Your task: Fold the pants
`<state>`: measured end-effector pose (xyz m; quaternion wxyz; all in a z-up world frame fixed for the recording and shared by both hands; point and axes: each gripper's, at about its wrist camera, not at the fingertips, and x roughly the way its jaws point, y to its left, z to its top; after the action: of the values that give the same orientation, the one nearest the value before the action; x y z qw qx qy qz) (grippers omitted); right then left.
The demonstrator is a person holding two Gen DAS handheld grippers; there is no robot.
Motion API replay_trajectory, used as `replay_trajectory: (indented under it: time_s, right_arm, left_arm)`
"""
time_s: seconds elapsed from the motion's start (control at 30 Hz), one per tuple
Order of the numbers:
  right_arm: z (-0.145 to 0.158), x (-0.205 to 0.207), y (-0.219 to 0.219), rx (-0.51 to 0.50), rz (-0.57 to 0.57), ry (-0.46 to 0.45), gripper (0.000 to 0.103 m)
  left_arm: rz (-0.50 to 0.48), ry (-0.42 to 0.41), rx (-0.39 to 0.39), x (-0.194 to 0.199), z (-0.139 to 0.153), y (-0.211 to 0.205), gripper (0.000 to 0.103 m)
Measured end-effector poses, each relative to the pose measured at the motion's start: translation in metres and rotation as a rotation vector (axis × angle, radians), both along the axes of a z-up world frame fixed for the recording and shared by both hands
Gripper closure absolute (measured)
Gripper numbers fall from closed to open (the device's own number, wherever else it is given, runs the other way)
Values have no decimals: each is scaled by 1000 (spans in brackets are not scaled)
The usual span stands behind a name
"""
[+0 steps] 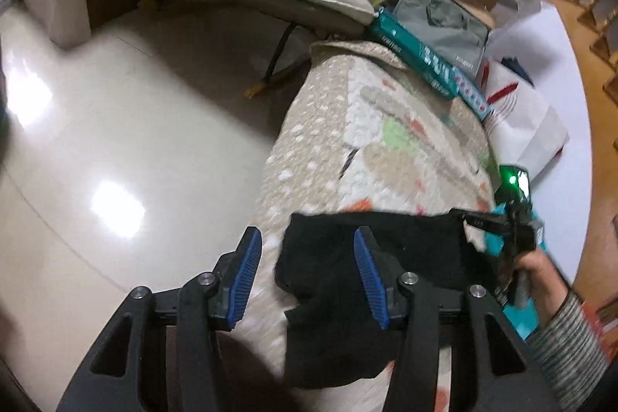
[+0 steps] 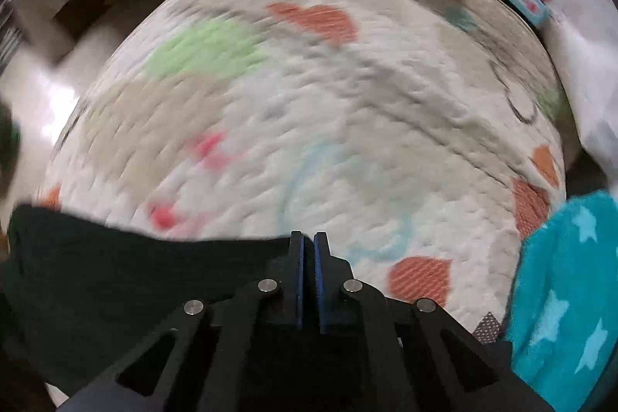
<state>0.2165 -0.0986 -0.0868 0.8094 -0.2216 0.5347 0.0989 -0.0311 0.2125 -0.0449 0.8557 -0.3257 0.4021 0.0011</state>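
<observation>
1. Lying across the near edge of a patterned quilted cover (image 1: 390, 126), the black pants (image 1: 405, 257) are reaching from the cover's left edge toward the right gripper (image 1: 498, 222), as the left wrist view shows.
2. The left gripper (image 1: 309, 277) is hovering with its jaws apart; one blue pad (image 1: 247, 273) is sitting over the cover's left edge and the other over the black cloth, neither pressing on it.
3. The right gripper is standing clenched, blue pads nearly meeting, at the upper edge of the pants; whether cloth is pinched between them I cannot tell.
4. A hand (image 1: 537, 269) in a striped sleeve (image 1: 571, 346) is holding the right gripper.
5. A teal star-print fabric (image 2: 564, 296) is lying at the cover's right edge.
6. A glossy floor (image 1: 127, 126) is showing beyond the left edge.
</observation>
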Motion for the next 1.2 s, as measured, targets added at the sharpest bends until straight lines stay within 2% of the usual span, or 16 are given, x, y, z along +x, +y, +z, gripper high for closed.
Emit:
replay_trajectory:
  time_s: [0.07,0.17,0.23,0.3,0.37,0.43,0.5,0.57,0.6,0.63,0.73,0.8,0.87,0.93,1.03,1.2]
  right_arm:
    - [-2,3,4,-68,-1,-29,99]
    - [-5,4,7,-116,-6,-61,98]
    - [-6,6,5,-188,-27,-99,97]
    - [-1,9,-2,-205,-81,-109,95]
    - [22,-8,5,-145,-67,-180,91]
    - [38,-25,27,-17,49,-169,91]
    - [45,-52,60,171,230,-69,91]
    - [43,-80,91,283,387,30,88]
    - [39,-99,110,311,480,69,83]
    - [34,-120,130,315,575,92,73]
    - [21,-160,163,285,751,102,47]
    - [11,-176,176,262,810,108,47]
    - [0,-188,186,218,846,97,49]
    - [-10,-198,194,178,864,91,88]
    - [-16,-203,192,135,872,81,99]
    - [10,-201,196,184,852,33,103]
  left_arm:
    - [32,-6,-10,13,0,-1,54]
    - [52,-23,-73,32,-3,-4,54]
    - [81,-12,-66,38,-5,-6,53]
    - [96,-5,-59,37,-6,-5,52]
    - [110,1,-75,31,-7,0,49]
    - [134,-2,-83,23,-6,7,49]
    - [157,-13,-71,15,-2,12,48]
    - [180,-19,-55,6,2,16,47]
    - [185,-21,-50,1,4,18,47]
    - [186,-21,-47,-2,5,20,47]
    - [182,-24,-36,-10,6,24,47]
    - [188,-26,-32,-14,4,27,46]
    - [198,-21,-46,-16,-1,31,46]
    - [206,-9,-76,-16,-9,35,46]
    - [211,-3,-97,-17,-16,38,46]
    - [221,-13,-108,-20,-20,44,46]
